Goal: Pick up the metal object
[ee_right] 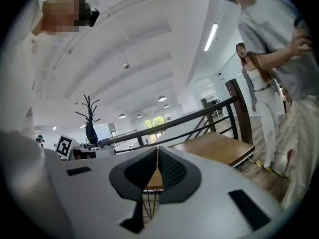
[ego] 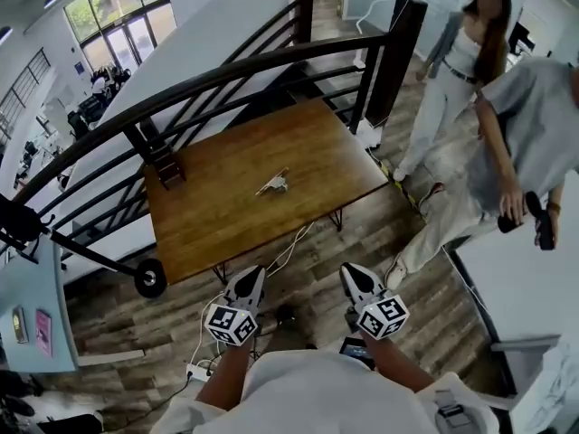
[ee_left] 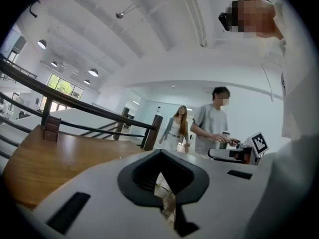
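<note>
The metal object [ego: 273, 184] on the table [ego: 217, 215] is too small to identify. The person [ego: 534, 125] at three o'clock is cut off by the edge.

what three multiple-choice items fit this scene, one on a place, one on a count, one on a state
1. The metal object lies: A on the wooden table; B on a chair; C in a gripper.
2. Number of bystanders right of the table: A one; B two; C four.
3. The right gripper has its fingers: A wide apart; B shut on the object; C shut on nothing.
Key: 1 A, it rests near the tabletop's middle. 2 B, one with long hair, one in a grey shirt. 3 C, the fingers meet with nothing between.
</note>
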`<state>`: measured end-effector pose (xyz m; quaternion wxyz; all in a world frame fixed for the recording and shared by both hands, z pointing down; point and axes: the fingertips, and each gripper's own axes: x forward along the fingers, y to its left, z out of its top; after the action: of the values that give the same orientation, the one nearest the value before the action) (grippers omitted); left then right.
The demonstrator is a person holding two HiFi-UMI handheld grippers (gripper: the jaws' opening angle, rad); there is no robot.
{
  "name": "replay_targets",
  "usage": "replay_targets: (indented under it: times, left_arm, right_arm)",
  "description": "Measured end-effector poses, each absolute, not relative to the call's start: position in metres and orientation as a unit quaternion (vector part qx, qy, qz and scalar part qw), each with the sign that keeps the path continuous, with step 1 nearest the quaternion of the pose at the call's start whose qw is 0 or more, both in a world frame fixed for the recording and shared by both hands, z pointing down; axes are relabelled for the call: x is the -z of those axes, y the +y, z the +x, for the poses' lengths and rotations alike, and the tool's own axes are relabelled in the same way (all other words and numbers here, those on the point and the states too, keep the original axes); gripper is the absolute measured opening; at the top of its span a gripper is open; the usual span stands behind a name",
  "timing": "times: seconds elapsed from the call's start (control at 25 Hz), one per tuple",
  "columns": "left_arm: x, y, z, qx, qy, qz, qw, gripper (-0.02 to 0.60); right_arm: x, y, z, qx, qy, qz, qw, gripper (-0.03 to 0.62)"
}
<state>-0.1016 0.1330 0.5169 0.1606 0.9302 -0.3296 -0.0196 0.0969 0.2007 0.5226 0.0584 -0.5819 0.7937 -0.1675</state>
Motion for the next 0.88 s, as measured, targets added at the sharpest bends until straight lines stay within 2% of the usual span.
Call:
replay_targets:
  times: [0.44, 0.88]
  left_arm:
    - [-0.517, 0.017, -0.112, 0.046, -0.324, 0.930, 0.170, 0.011]
    - [-0.516, -0.033, -0.116, 0.062, -0.334, 0.924, 0.174, 0.011]
  right_arm:
    - [-0.502, 0.090, 0.085, 0.156, 0.794, -0.586, 0.040, 0.026]
    - [-0.509, 0.035, 0.080, 0.169, 0.799, -0.577, 0.031, 0.026]
